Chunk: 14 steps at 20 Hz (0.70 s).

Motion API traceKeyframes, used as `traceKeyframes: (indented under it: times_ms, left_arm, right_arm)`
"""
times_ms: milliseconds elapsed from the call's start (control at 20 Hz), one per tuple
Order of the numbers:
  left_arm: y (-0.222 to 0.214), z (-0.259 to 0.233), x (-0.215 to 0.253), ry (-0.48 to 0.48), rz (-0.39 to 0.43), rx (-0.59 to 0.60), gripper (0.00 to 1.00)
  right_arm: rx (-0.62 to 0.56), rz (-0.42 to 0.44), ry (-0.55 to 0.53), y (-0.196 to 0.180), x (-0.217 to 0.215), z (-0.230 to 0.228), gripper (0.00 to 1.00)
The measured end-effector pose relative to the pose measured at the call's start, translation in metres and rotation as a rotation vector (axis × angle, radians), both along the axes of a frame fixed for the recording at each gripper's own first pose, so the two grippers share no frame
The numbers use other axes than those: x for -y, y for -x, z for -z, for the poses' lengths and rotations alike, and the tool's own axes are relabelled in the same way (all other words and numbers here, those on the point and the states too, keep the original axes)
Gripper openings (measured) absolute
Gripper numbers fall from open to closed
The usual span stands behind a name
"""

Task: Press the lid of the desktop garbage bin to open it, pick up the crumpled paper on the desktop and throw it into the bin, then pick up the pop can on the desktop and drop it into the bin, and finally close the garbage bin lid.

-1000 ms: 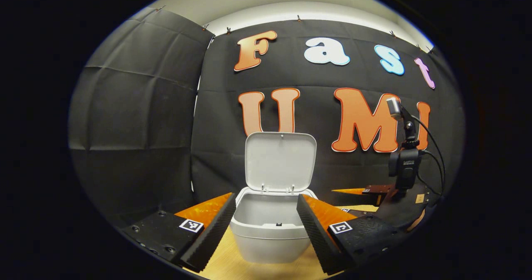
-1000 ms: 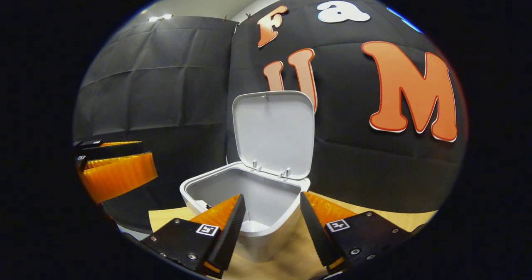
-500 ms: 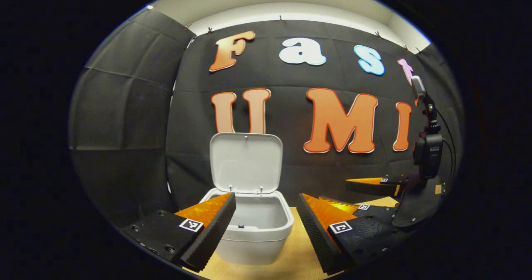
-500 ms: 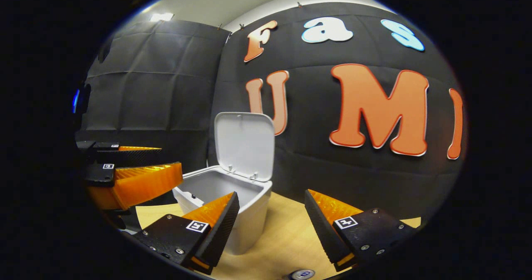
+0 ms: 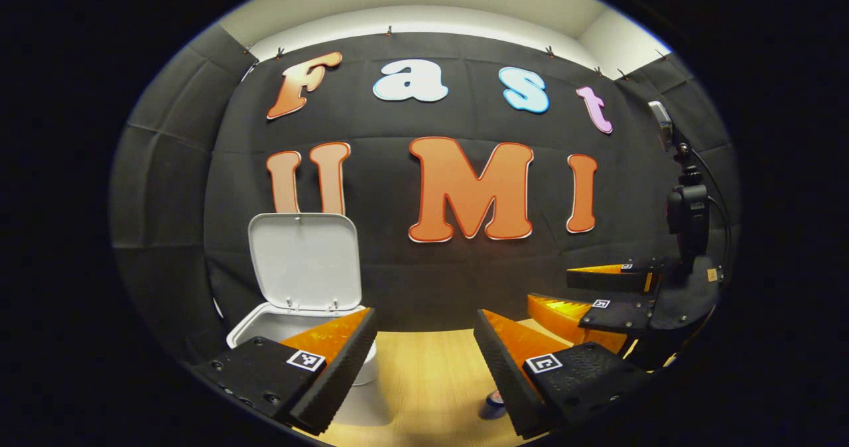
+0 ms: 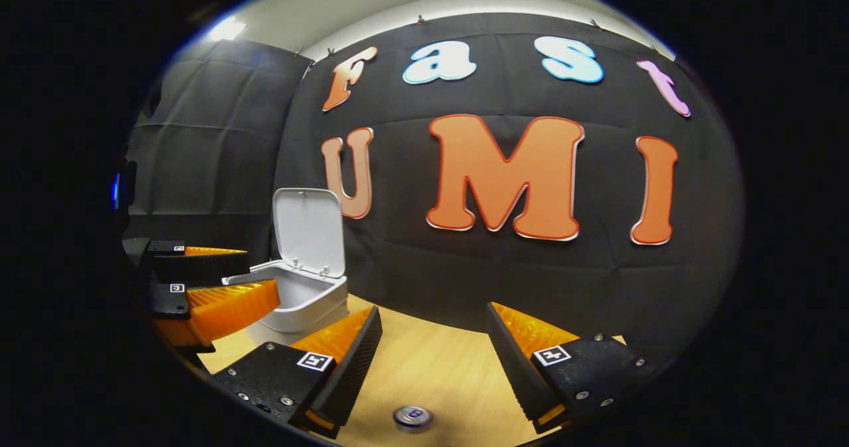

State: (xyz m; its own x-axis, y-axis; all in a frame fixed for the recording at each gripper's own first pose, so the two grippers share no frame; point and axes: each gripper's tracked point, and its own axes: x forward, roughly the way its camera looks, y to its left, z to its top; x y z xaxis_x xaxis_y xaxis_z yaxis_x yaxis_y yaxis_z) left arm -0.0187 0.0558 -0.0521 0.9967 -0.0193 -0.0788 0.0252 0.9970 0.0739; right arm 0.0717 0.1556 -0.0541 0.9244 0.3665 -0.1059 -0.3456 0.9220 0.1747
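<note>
The wooden desktop (image 6: pixel 438 367) runs across the bottom. The white garbage bin (image 6: pixel 302 298) sits at 9 o'clock in the right gripper view, lid (image 6: pixel 310 231) standing straight up. Right gripper (image 6: pixel 434 347) is spread wide with nothing in it, and so is the left gripper (image 5: pixel 424 344). The pop can (image 6: pixel 412 416) stands upright at 6 o'clock, between the right gripper's fingers but not touching them.

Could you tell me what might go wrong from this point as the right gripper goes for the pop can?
The pop can stands upright low between the open right gripper fingers, with its top showing; a finger could clip the rim and tip it over.

The left gripper hovers open beside the bin; the two could collide on the carry to the bin.

The open lid stands upright; a bump on the drop could knock it shut early.
</note>
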Motion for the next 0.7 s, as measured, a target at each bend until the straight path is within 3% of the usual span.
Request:
traceKeyframes:
  times_ms: [400,700]
  left_arm:
    - [-0.005,0.019,0.06,0.005,0.104,-0.024,0.94]
    - [-0.008,0.072,0.092,0.02,0.142,-0.1,0.93]
  right_arm:
    - [-0.034,0.178,0.005,0.019,0.096,0.017,0.94]
    - [-0.085,0.234,0.013,0.04,0.126,0.037,0.94]
